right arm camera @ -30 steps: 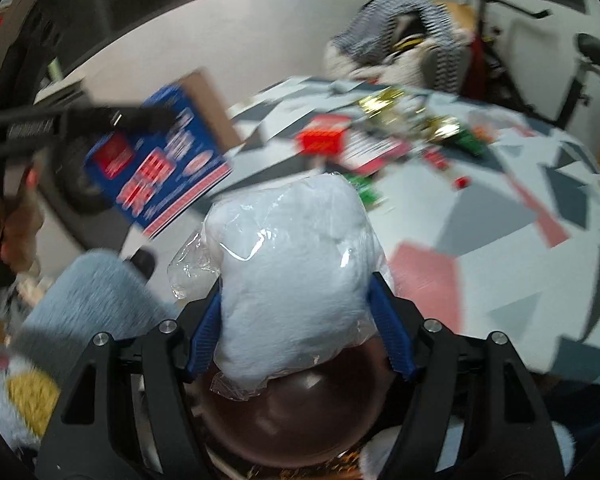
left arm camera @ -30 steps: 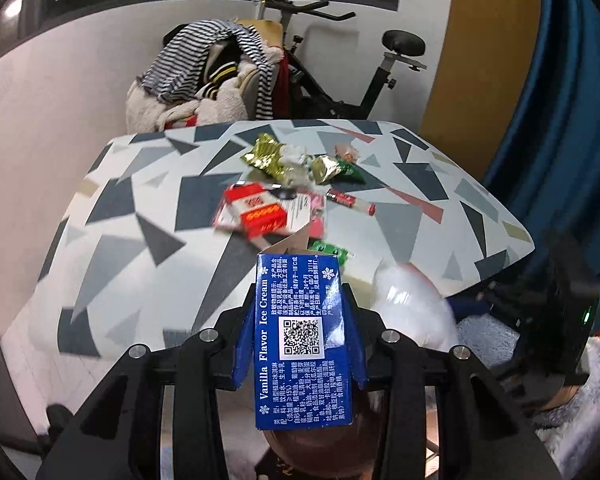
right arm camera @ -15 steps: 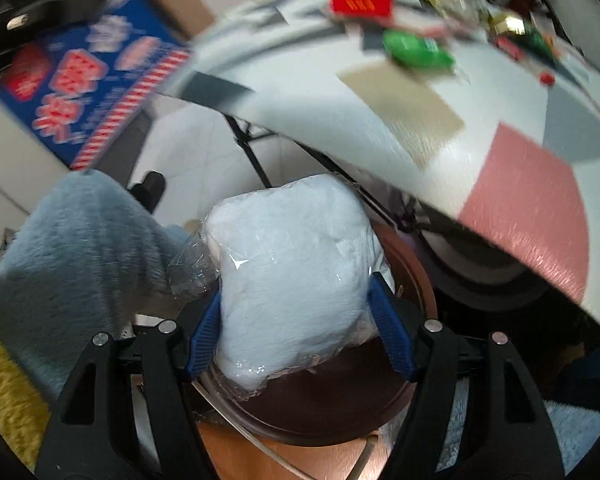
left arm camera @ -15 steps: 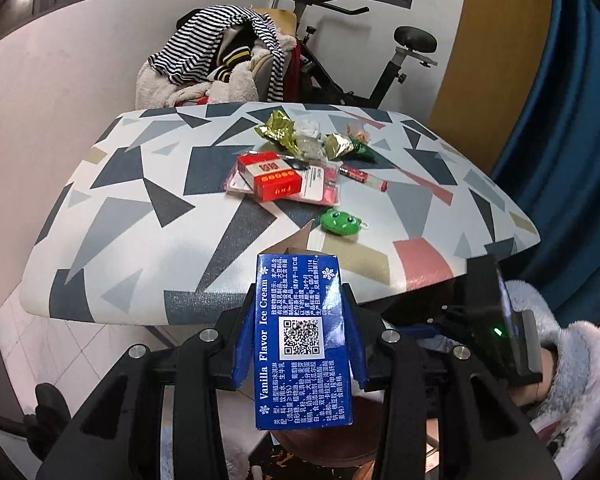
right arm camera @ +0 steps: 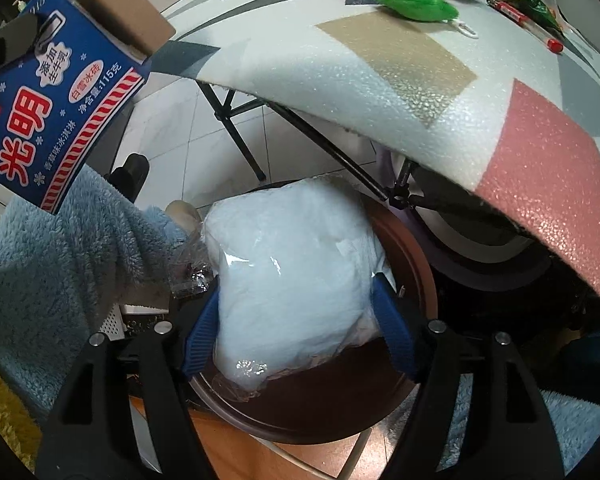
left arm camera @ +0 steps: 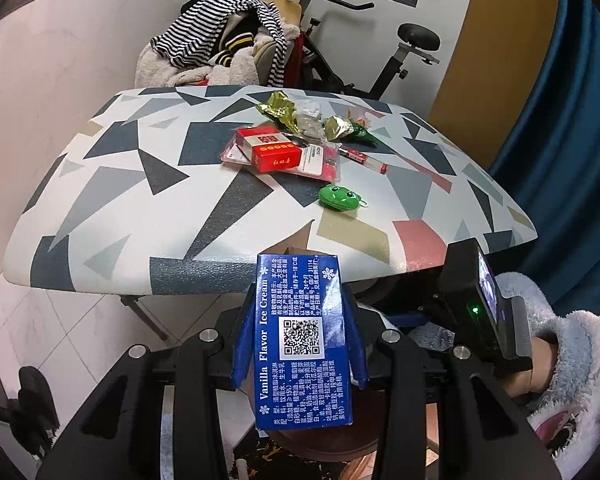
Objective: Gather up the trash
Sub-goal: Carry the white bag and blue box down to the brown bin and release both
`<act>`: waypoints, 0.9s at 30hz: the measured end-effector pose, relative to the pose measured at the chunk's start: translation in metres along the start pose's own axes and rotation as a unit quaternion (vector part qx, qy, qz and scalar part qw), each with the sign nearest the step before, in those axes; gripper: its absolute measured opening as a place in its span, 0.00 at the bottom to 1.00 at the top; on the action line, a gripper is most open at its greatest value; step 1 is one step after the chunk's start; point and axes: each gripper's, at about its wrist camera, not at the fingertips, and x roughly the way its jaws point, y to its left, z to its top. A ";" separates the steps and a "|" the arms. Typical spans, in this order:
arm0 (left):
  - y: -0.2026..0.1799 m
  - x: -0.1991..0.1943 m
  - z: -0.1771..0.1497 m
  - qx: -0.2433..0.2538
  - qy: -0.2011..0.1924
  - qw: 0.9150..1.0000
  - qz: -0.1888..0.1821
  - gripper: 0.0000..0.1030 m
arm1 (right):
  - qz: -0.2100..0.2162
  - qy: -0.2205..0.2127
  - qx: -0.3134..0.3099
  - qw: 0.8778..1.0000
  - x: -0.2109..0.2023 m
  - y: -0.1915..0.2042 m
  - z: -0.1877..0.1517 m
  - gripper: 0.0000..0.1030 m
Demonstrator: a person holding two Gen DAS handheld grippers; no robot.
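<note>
- Left gripper [left arm camera: 300, 344]: fingers clamped on the narrow sides of a blue ice-cream box [left arm camera: 302, 340], held upright below the near table edge; its brown flap is open at the top.
- Right gripper [right arm camera: 296, 320]: jaws opening, with a clear bag of white wadding [right arm camera: 296, 276] between the blue pads [right arm camera: 200, 328]. The bag's sides seem to touch both pads still; whether they press on it cannot be told.
- Bin [right arm camera: 400, 384]: a round, dark brown vessel directly beneath the bag, partly tucked under the table; in the left view its rim shows below the box.
- Table [left arm camera: 148, 216]: a foam top printed with grey, blue and pink triangles, on thin black folding legs [right arm camera: 236, 136]. Its near edge overhangs the bin and stands close above the right gripper.
- Remaining litter, well back on the table: a red carton [left arm camera: 272, 152] lying on a flat clear packet [left arm camera: 316, 160], crumpled gold wrappers [left arm camera: 280, 108], a green wrapper [left arm camera: 364, 132], a red pen [left arm camera: 364, 158].
- Green frog charm [left arm camera: 340, 198]: alone, nearer the front edge.
- Sleeves [right arm camera: 72, 264]: pale blue fleece, one beside the bag, partly covering the floor view.
- Background: an exercise bike [left arm camera: 380, 64] and a chair heaped with clothes [left arm camera: 220, 48], beside a blue curtain [left arm camera: 560, 128].
</note>
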 end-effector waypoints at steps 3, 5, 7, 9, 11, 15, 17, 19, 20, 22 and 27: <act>-0.001 -0.002 0.000 0.001 -0.002 1.000 -0.002 0.37 | -0.002 -0.001 0.001 1.000 -0.001 -0.002 0.000 0.75; -0.001 -0.002 0.000 0.000 -0.003 1.000 -0.003 0.37 | -0.004 -0.001 0.002 1.000 -0.003 -0.002 -0.001 0.76; -0.001 -0.002 0.000 0.000 -0.003 1.000 -0.003 0.37 | -0.003 -0.006 0.001 1.000 -0.006 -0.004 -0.001 0.79; -0.001 -0.002 0.000 0.000 -0.002 1.000 -0.003 0.37 | -0.002 -0.018 -0.002 1.000 -0.014 -0.005 -0.001 0.85; 0.000 -0.002 0.000 0.001 -0.003 1.000 -0.003 0.37 | -0.003 -0.037 -0.007 0.999 -0.024 -0.004 -0.002 0.86; -0.003 -0.002 -0.001 0.002 -0.004 1.000 -0.010 0.37 | -0.008 -0.087 -0.018 0.996 -0.050 0.000 -0.004 0.90; -0.006 -0.001 -0.001 0.010 -0.001 1.000 -0.019 0.37 | -0.015 -0.121 -0.021 0.992 -0.068 0.000 -0.005 0.91; -0.010 -0.001 -0.002 0.022 -0.002 0.999 -0.024 0.37 | -0.028 -0.152 -0.017 0.988 -0.085 -0.004 -0.004 0.92; -0.011 0.000 -0.002 0.027 -0.003 0.999 -0.023 0.37 | -0.033 -0.162 -0.017 0.986 -0.091 -0.006 -0.004 0.92; -0.014 0.004 -0.002 0.036 -0.002 0.999 -0.025 0.37 | -0.049 -0.183 -0.022 0.982 -0.106 -0.010 -0.002 0.92; -0.019 0.026 -0.006 0.081 0.016 0.996 -0.033 0.38 | -0.103 -0.220 -0.051 0.969 -0.134 -0.028 0.006 0.94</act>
